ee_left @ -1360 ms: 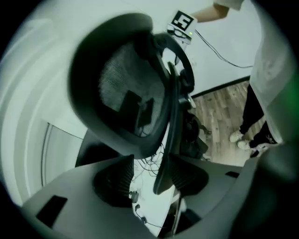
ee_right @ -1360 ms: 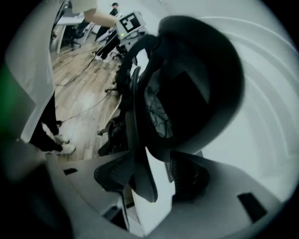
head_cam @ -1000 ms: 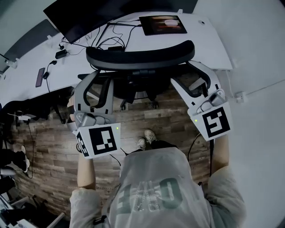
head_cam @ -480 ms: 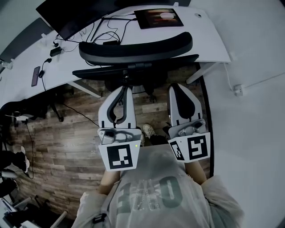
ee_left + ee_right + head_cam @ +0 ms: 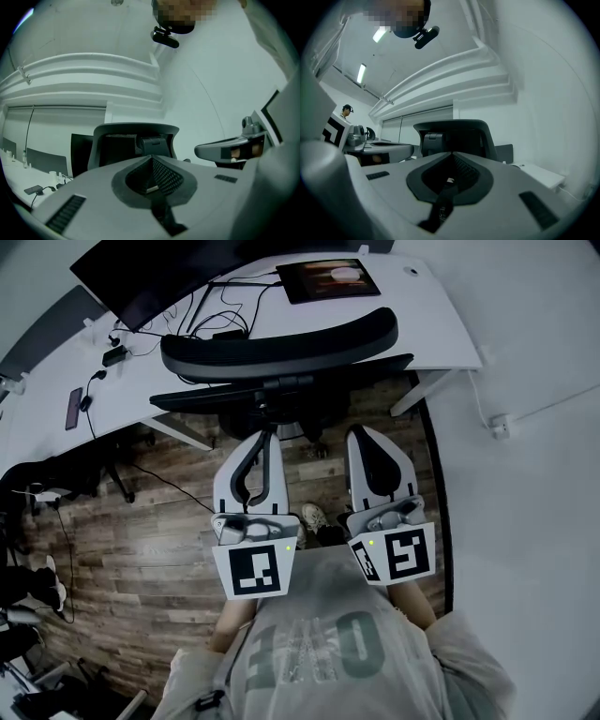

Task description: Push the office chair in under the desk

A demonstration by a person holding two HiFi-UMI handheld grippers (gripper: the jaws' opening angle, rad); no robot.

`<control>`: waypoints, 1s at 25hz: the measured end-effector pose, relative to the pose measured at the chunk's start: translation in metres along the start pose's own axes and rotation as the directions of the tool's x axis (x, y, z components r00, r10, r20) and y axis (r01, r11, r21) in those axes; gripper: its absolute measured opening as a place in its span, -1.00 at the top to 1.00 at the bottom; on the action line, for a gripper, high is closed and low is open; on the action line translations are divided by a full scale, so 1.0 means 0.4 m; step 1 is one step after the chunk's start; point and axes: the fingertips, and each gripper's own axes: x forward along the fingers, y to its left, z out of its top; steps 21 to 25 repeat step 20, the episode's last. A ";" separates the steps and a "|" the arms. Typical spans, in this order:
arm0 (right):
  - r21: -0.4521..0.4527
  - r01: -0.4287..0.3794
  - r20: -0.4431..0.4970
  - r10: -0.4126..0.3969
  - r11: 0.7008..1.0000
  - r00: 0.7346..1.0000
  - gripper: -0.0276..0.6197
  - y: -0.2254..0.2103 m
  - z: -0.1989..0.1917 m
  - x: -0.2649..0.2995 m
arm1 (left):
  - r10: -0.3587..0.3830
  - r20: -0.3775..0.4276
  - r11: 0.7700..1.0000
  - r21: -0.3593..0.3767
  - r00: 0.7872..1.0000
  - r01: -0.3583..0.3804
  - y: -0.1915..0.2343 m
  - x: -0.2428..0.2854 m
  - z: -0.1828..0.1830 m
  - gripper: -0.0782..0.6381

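Note:
The black office chair [image 5: 281,343] stands with its curved backrest toward me and its seat tucked below the white desk [image 5: 441,329]. My left gripper [image 5: 265,434] and right gripper [image 5: 361,432] are side by side close to my body. Both point at the chair and are a short way back from it, touching nothing. Both are shut with nothing between the jaws. The left gripper view has the shut left gripper [image 5: 151,159] in front of the chair's backrest [image 5: 133,140]. In the right gripper view, the shut right gripper [image 5: 452,154] faces the same backrest [image 5: 454,133].
On the desk are a dark monitor [image 5: 159,277], a tablet [image 5: 328,279], cables [image 5: 216,320] and a phone [image 5: 75,407]. A white wall with a socket [image 5: 497,426] runs along the right. Another dark chair [image 5: 56,474] stands at the left on the wooden floor. My shoes [image 5: 314,517] show between the grippers.
A second ago both grippers were open and spread wide at the chair's sides. They have since shut, drawn back toward my body and come close together. The chair now sits farther from me.

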 end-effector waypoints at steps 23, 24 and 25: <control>-0.030 -0.011 -0.035 0.010 0.999 0.999 0.85 -0.019 -0.023 0.018 | 0.001 -0.027 1.000 -0.015 1.000 -0.001 0.016 0.024 -0.034 0.74; -0.030 -0.011 -0.035 0.010 0.999 0.999 0.85 -0.019 -0.023 0.018 | 0.001 -0.027 1.000 -0.015 1.000 -0.001 0.016 0.024 -0.034 0.74; -0.030 -0.011 -0.035 0.010 0.999 0.999 0.85 -0.019 -0.023 0.018 | 0.001 -0.027 1.000 -0.015 1.000 -0.001 0.016 0.024 -0.034 0.74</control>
